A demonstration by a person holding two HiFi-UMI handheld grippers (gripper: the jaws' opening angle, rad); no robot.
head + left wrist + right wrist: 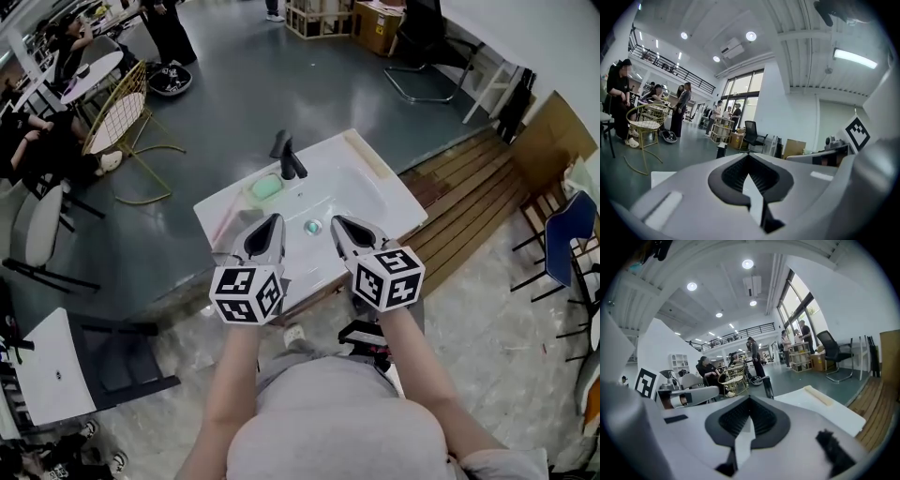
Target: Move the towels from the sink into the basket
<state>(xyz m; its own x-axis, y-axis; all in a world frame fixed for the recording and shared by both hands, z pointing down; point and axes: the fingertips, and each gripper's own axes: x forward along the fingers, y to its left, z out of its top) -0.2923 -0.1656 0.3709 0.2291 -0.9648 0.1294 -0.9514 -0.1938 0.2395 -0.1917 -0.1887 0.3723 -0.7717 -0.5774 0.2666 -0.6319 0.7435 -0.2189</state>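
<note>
Above the near edge of the white rectangular ceramic sink [361, 192], the left gripper [273, 221] and right gripper [338, 223] hover, jaws clenched and empty. One pale green towel [265, 187] lies at its far edge, just beside the black faucet [288, 157].

Blk faucet [287, 157], poss. soap [266, 187], wire chair [117, 117]

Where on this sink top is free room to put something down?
Free: the flat right side of the sink top, between basin and pale strip; also the basin around the drain. Crowded: back left, with faucet and green item; front, under left claw and right claw.
</note>
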